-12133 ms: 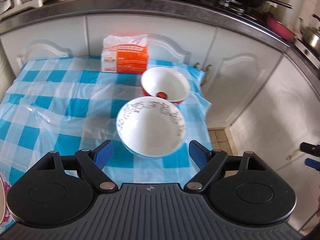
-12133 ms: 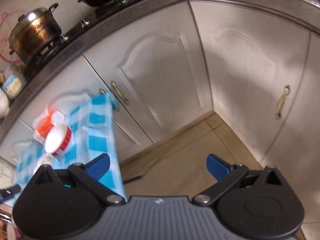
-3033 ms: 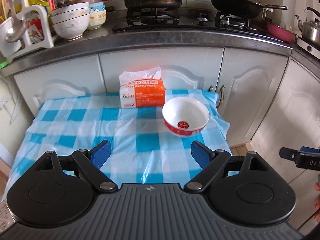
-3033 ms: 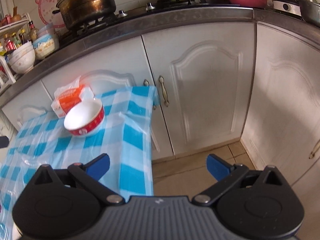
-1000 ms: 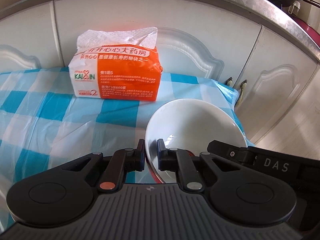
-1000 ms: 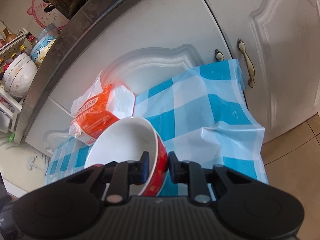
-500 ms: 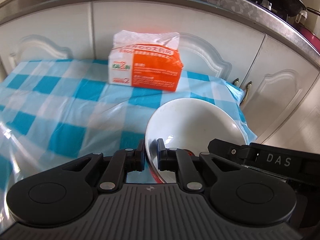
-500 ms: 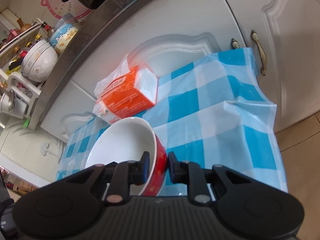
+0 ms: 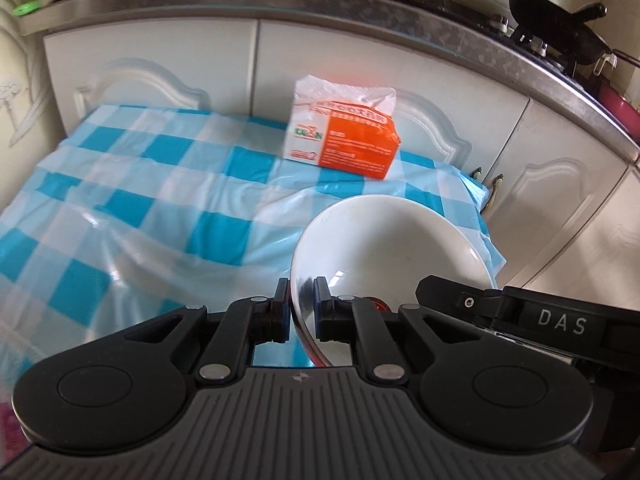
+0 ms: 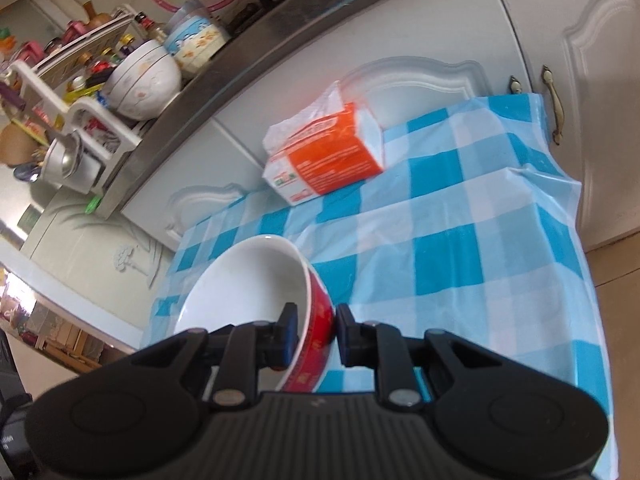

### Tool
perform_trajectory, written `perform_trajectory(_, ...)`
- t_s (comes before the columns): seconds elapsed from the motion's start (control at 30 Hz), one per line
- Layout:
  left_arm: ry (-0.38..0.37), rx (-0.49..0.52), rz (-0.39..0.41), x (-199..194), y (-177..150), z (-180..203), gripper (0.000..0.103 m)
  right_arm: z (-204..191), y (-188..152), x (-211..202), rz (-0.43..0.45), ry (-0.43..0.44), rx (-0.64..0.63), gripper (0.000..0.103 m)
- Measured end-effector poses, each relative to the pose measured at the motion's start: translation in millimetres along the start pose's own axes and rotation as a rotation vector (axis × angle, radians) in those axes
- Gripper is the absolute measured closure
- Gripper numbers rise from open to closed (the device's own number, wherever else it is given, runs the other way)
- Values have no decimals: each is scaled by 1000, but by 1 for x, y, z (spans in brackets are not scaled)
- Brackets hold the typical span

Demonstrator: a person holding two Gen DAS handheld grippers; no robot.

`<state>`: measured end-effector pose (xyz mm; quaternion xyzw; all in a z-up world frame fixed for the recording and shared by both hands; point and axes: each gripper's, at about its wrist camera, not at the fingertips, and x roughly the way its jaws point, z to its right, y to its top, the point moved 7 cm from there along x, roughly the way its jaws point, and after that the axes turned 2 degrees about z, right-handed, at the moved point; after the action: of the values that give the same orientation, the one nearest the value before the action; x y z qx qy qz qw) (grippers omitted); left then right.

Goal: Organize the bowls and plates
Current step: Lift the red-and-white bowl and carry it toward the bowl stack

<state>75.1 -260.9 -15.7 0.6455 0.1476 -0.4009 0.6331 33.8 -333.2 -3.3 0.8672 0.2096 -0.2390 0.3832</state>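
Note:
A bowl (image 9: 392, 240), white inside and red outside, hangs above the blue-checked tablecloth (image 9: 152, 208), held from two sides. My left gripper (image 9: 301, 308) is shut on its left rim. My right gripper (image 10: 316, 330) is shut on the opposite rim of the same bowl (image 10: 248, 284), one pad inside and one on the red wall. The right gripper's black body, lettered DAS, shows at the right of the left wrist view. No other plate or bowl lies on the table in these views.
An orange and white tissue pack (image 9: 344, 140) lies at the table's far edge against white cabinet doors (image 9: 160, 48). Above, the counter carries stacked bowls (image 10: 144, 80), a rack of bottles (image 10: 72, 64) and a black pan (image 9: 560, 28) on the stove. Tiled floor (image 10: 616, 264) lies right of the table.
Both grippers have lifted the bowl off the cloth and carried it leftward and back; the tissue pack now looks smaller and farther off. Both grips have stayed the same.

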Motion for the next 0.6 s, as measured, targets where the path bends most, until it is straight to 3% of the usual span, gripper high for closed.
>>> perform_trajectory(0.33,3,-22,35,-56,-1,-42,92,-61,-27,-19,-11,28,-66,84)
perform_trajectory(0.6,26,-23,38,-97,-20,-85,92,-107,-58,-25,-56,64,-126,84)
